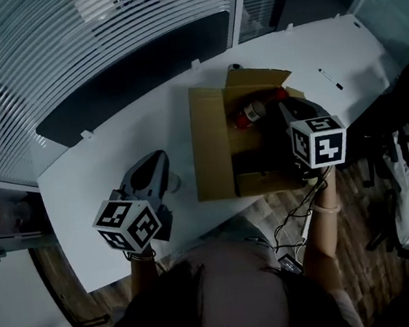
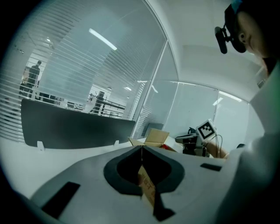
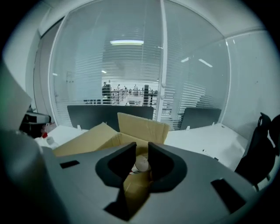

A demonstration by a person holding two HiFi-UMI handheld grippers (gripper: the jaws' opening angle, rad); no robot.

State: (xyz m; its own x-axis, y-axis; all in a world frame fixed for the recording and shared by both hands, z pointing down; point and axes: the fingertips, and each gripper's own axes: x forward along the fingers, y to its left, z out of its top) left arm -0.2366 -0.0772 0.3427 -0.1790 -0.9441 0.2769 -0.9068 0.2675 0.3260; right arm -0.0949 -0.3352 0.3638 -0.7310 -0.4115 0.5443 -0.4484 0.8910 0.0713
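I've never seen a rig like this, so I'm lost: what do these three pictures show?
A person works with two hand-held two-jaw grippers; the marker cubes are parts of them. One picture comes from a camera on the person's head, looking down; the other two ride on the grippers. On the white table stands an open cardboard box with a red bottle inside. The left gripper is shut on a tan printed slip. The right gripper, jaws apart, hangs over the box, empty.

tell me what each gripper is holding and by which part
The left gripper pinches a tan printed slip between its closed jaws; which end cannot be told. The right gripper holds nothing: its jaws are apart above a bottle in the cardboard box.
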